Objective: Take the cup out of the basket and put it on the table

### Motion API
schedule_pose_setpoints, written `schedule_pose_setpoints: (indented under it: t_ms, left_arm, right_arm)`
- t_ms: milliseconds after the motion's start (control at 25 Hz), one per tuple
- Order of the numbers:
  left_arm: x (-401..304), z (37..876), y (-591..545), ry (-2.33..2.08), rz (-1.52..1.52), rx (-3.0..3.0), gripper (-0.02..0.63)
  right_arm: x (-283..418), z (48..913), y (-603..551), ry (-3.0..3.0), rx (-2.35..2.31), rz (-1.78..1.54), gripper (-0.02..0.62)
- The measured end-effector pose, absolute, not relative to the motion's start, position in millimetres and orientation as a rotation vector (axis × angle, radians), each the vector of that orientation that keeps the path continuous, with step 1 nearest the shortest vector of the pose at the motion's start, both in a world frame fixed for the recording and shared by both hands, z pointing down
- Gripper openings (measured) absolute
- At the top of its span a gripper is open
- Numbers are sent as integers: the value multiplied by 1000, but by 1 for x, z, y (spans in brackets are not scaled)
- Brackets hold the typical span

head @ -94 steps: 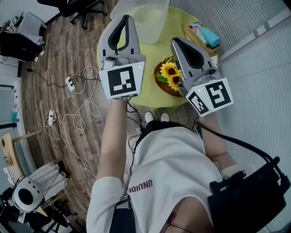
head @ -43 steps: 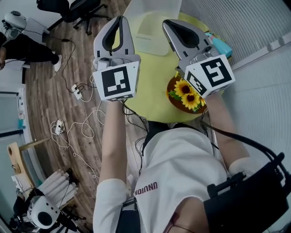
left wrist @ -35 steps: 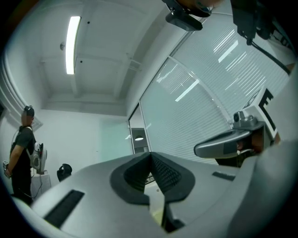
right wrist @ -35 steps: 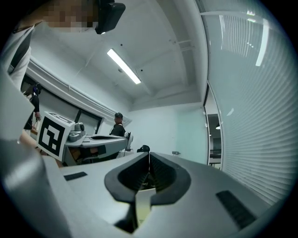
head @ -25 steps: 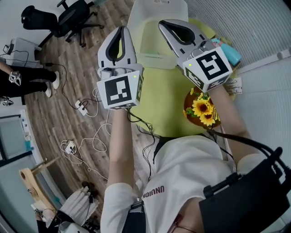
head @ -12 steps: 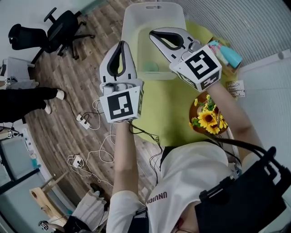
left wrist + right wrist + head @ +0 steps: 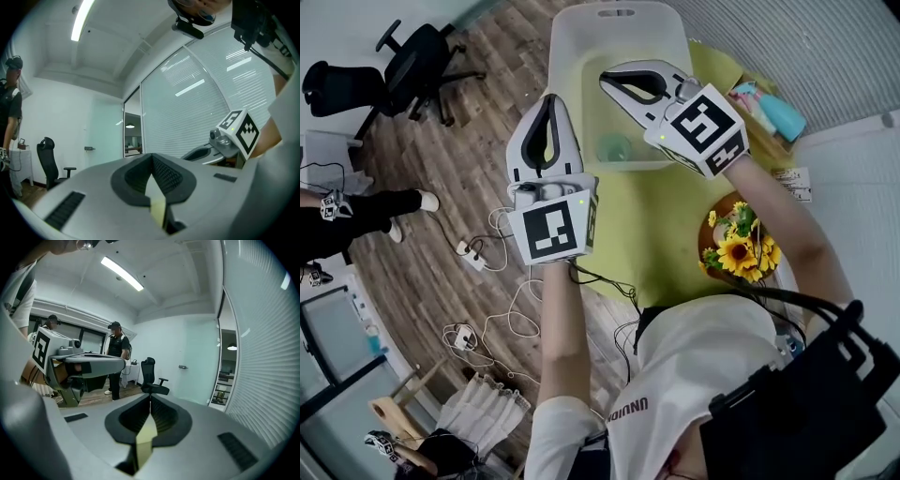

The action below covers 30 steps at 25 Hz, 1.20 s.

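Both grippers had swung off the flowers (image 7: 739, 246) over the last few seconds and gone up to the basket (image 7: 574, 66). In the last half second the right gripper (image 7: 606, 81) slid a bit further left over it.

Cup (image 7: 614, 147): green, inside the basket near its front wall, nothing touching it. It looked upright, but through the cloudy plastic I couldn't be sure. The basket was translucent white and sat on the far part of the yellow-green table (image 7: 661, 225).

The right gripper hung above the basket's inside with its jaws pointing left across it. The cup showed just below them in the head view. In the right gripper view the jaws met at the tips with nothing clamped; only a yellow sliver showed through the slit lower down.

The left gripper (image 7: 548, 99) was beside the basket's left wall, over the floor by the table's edge. In the left gripper view its jaws were also together, with nothing between them. Both gripper cameras looked out across the room rather than down at the table, and each saw the other gripper off to one side.

Right of the basket, a blue bottle (image 7: 773, 114) lay at the table's edge. The flowers sat nearer the wearer on the table's right side, well apart from the cup. On the floor to the left were a chair (image 7: 398, 70) and cables (image 7: 492, 267). A person (image 7: 117, 363) stood in the right gripper view.
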State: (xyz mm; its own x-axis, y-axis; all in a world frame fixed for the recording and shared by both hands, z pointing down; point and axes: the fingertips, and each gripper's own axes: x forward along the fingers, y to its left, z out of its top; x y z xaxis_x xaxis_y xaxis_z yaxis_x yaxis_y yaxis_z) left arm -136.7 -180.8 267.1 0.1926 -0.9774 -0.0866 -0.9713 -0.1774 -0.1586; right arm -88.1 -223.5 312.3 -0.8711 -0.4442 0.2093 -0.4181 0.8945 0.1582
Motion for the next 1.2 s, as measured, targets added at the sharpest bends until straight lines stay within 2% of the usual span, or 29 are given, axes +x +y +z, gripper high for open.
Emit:
schedule_pose_setpoints:
  t_ms: [320,1120,1200]
  left_arm:
    - [-139,282,-188,1882,-68,-2318,14]
    - [-147,285,-182,1901,-41,-2397,14]
    - [-149,288,-182,1883,-68,-2393,14]
  right_arm:
    - [-106,348,-228,-2749,483,-99,21]
    - [-138,406,-211,-2510,78,-238,23]
    - [-140,413,-210,-2496,33,-218,57]
